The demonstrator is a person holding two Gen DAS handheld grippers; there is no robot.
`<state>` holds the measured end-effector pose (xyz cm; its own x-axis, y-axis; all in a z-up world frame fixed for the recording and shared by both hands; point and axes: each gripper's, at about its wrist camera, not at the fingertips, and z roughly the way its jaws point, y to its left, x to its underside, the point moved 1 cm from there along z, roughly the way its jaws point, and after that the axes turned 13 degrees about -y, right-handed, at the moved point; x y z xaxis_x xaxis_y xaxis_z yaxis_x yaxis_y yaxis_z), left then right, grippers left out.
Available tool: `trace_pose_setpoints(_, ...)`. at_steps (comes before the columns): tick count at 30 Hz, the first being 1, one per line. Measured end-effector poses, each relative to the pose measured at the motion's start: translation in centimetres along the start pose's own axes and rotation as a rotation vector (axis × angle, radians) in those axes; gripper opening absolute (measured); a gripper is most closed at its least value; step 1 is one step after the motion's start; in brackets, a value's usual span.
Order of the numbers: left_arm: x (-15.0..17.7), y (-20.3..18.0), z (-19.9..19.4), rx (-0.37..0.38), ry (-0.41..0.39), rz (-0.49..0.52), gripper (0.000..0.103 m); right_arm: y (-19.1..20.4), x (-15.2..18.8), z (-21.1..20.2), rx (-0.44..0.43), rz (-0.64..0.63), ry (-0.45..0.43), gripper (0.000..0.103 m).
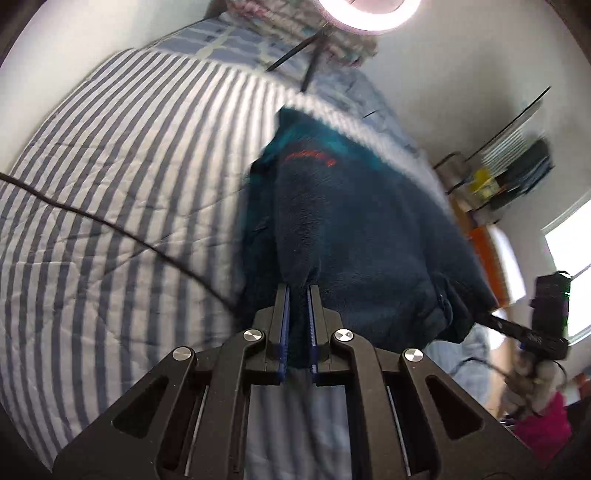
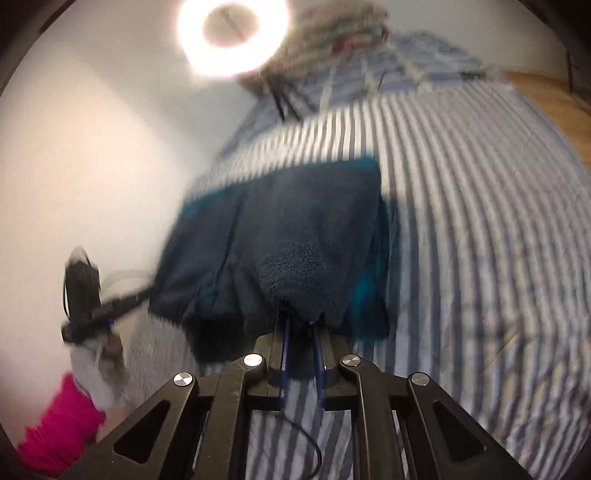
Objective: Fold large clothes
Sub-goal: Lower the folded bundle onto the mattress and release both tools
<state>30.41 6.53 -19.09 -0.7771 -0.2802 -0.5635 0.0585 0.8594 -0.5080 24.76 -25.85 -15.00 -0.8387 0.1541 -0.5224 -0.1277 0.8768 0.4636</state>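
Observation:
A dark navy fleece garment (image 1: pixel 351 221) with a teal band and a small red logo hangs over the striped bed. My left gripper (image 1: pixel 298 291) is shut on one bunched edge of it. My right gripper (image 2: pixel 299 325) is shut on another bunched edge of the fleece (image 2: pixel 288 229). Both hold the garment lifted, with its far part draping down toward the bed. In the left wrist view the right gripper (image 1: pixel 532 332) shows at the right edge, in the right wrist view the left gripper (image 2: pixel 85 302) shows at the left. Both views are motion-blurred.
A blue-and-white striped bedspread (image 1: pixel 110 184) covers the bed (image 2: pixel 480 221). A ring light on a stand (image 1: pixel 369 14) and a pile of folded textiles stand at the far end. A black cable (image 1: pixel 110 225) crosses the bed. Shelves (image 1: pixel 517 173) and a window are at the right.

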Motion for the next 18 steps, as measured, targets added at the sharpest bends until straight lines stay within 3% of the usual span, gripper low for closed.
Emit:
trace_pose_setpoints(3,-0.1,0.6,-0.1,-0.031,0.005,0.017,0.013,0.9,1.0,0.3,0.004,-0.057,0.024,0.009)
trace_pose_setpoints(5,-0.7,0.2,-1.3,-0.062,-0.028,0.079,0.013,1.9,0.7,-1.3,-0.022,-0.115,0.006,0.015)
trace_pose_setpoints(7,-1.8,-0.3,-2.9,-0.087,-0.07,0.123,0.013,2.9,-0.5,-4.0,-0.054,-0.18,-0.048,0.026)
trace_pose_setpoints(9,-3.0,-1.0,-4.6,-0.067,-0.115,0.132,0.016,3.7,-1.9,-6.6,-0.101,-0.218,-0.121,0.026)
trace_pose_setpoints(11,-4.4,-2.2,-5.3,-0.063,-0.155,0.171,0.022,4.4,-3.3,-8.2,-0.087,-0.269,-0.213,0.026)
trace_pose_setpoints(14,-6.6,-4.7,-4.5,-0.078,-0.196,0.243,0.023,5.2,-5.8,-6.8,-0.032,-0.302,-0.267,0.026)
trace_pose_setpoints(18,-8.1,-7.7,-0.9,-0.161,-0.202,0.338,0.024,6.4,-7.9,-2.4,0.023,-0.347,-0.303,0.026)
